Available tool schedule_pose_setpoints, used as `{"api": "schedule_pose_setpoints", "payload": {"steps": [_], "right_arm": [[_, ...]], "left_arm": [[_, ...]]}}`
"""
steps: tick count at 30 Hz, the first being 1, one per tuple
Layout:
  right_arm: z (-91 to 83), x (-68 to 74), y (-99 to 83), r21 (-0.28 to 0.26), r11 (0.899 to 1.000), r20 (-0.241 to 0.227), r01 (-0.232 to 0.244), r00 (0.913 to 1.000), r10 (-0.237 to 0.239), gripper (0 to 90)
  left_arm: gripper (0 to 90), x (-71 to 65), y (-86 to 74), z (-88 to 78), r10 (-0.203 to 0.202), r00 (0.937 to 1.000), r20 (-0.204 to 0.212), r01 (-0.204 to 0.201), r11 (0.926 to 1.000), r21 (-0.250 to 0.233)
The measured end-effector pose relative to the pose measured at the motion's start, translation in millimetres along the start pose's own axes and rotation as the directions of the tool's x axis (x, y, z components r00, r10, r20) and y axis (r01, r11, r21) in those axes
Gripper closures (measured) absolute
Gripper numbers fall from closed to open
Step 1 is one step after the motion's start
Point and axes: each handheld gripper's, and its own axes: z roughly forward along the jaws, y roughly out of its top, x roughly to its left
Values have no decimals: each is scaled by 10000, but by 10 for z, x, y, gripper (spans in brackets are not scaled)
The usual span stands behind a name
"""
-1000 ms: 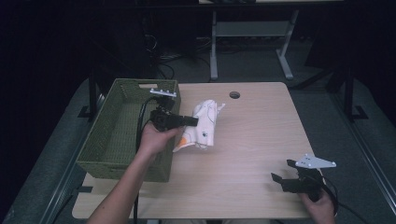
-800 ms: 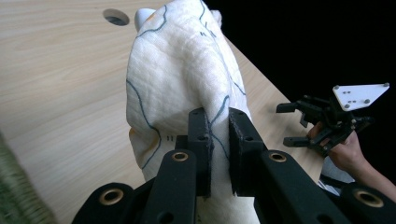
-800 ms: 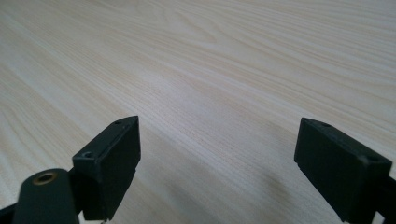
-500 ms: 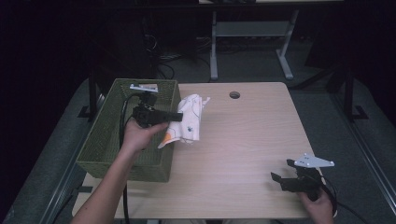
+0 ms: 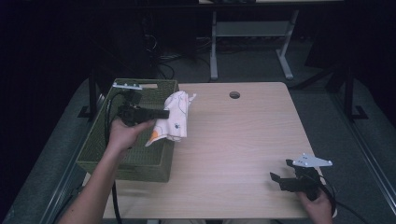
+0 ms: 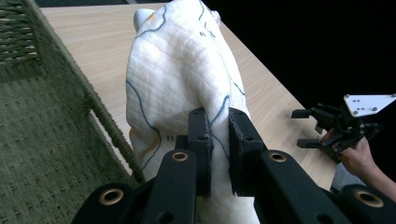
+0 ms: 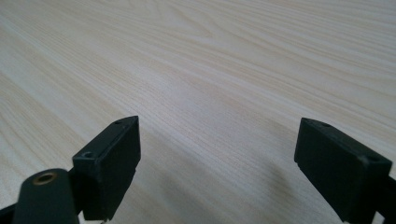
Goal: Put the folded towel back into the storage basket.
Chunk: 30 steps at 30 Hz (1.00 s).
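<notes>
The cloth is what I'm carrying: one white piece with thin blue lines and a few orange patches, bunched and hanging in the air right at the near-side rim of the basket, partly over the wicker and partly over the surface. I judge it light, soft and limp; it will sag and swing from wherever I pinch it, and a thin fold could slip out, so a thick gathered bunch is the place to hold. My left tongs are clamped on just such a fold, the fabric squeezed between the two pads with the rest draping ahead of them.

The basket is a single green woven one, standing at the left edge of the surface; what I see of its inside looks bare.

My right tongs sit low at the near right corner, well apart from the cloth, jaws spread wide with nothing but pale wood grain between them.

Count: one cloth, one basket, two tongs, and one round cable hole near the far edge.
</notes>
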Motion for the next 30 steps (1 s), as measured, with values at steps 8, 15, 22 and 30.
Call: {"api": "schedule_pose_setpoints", "payload": {"steps": [8,15,22,30], "right_arm": [[4,3,2,19,10000,26,8,10000,-8,141],[5,6,1,50,10000,34,-34,10000,34,142],[11,4,2,69,10000,38,-3,10000,2,141],[13,11,0,115,9999,34,39,10000,-40,142]], "left_arm": [[816,55,-4,-104,-58,9999,-156,57,10000,-54],[816,141,-36,-205,-128,9993,-354,125,9999,-90],[816,237,-96,-309,-261,9984,-501,255,9996,-119],[816,341,-150,-406,-373,9969,-693,367,9993,-104]]}}
